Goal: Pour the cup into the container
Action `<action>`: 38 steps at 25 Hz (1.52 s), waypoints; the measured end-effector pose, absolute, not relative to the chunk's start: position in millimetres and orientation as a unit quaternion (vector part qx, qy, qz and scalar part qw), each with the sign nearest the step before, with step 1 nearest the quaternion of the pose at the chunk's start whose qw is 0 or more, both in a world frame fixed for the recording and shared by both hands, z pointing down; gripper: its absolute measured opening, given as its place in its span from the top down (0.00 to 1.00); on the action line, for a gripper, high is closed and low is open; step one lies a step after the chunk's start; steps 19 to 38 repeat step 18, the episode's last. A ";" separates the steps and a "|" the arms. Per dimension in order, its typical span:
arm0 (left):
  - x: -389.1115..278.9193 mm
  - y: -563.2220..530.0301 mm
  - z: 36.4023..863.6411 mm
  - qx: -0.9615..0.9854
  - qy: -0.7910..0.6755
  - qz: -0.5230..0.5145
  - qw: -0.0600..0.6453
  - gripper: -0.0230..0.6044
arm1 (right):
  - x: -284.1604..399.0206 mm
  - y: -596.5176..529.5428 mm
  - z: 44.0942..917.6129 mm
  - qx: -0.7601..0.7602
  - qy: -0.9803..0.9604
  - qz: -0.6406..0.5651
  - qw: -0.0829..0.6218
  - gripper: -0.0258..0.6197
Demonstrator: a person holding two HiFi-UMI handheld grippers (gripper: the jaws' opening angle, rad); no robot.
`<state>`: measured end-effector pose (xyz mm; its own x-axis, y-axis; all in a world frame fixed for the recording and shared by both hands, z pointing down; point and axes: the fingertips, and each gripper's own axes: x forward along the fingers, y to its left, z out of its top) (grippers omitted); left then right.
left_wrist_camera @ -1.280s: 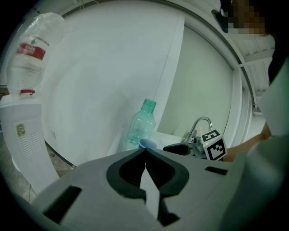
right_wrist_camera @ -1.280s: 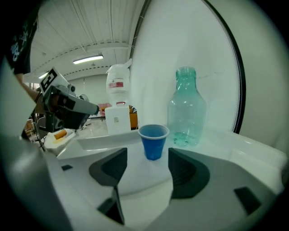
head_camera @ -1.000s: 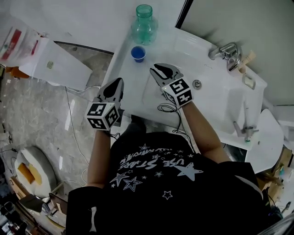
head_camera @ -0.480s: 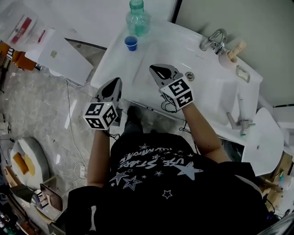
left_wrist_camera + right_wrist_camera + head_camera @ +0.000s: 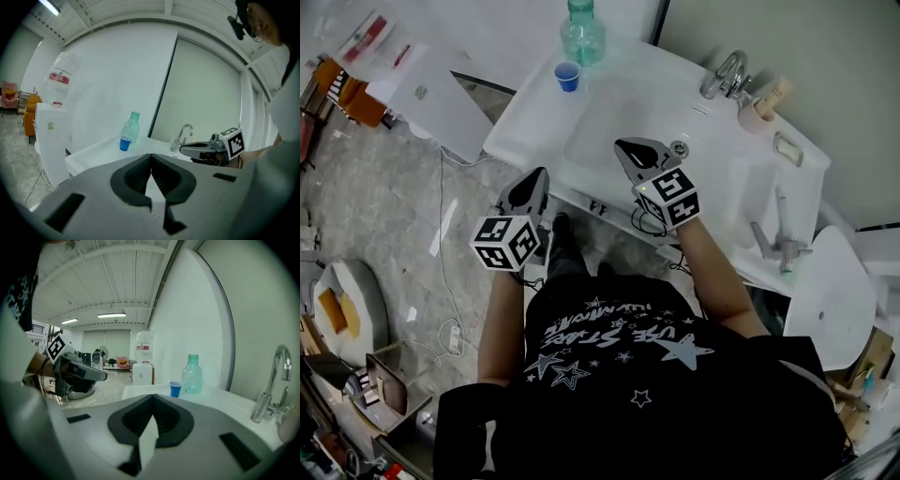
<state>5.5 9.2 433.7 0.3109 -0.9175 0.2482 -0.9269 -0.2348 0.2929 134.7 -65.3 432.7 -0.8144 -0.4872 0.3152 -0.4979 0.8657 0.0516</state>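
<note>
Blue cup (image 5: 567, 76) is small and far in every view, so its fill can't be read. The bottle (image 5: 582, 36) just behind it is cut off at the top edge of the head view, and no view shows whether it is capped. Hands are hidden under the marker cubes. Left gripper (image 5: 536, 180) has its jaws closed with the tips touching and nothing between them, as the left gripper view (image 5: 150, 155) shows. Right gripper (image 5: 626, 147) is closed and empty too (image 5: 153, 397). Compared with a second ago both grippers sit further back from the cup. The right jaws were over the basin close to the cup and are now near the front edge of the sink (image 5: 525, 141). The left jaws are now off the front edge, over the floor (image 5: 394, 225). Cup and bottle haven't shifted on the sink. The cup stands upright on the far left corner of the sink, well ahead of both jaws, slightly left of the left jaws (image 5: 125, 143) and slightly right of the right jaws (image 5: 175, 389). The bottle is clear greenish plastic, upright, just beside the cup (image 5: 131, 127) (image 5: 192, 374); contact can't be told. Tap (image 5: 274, 380) is far right of the right jaws. A water cooler (image 5: 54, 136) stands left of the left jaws.
</note>
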 end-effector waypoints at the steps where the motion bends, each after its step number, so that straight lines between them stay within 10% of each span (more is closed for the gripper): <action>1: 8.7 14.6 434.3 0.783 -0.590 0.012 0.195 0.95 | 139.2 -61.4 434.2 0.256 -0.953 0.019 0.160 0.95; 38: 10.9 60.0 443.7 0.756 -0.618 0.025 0.213 0.95 | 168.1 -60.0 439.1 0.271 -0.950 0.023 0.154 0.95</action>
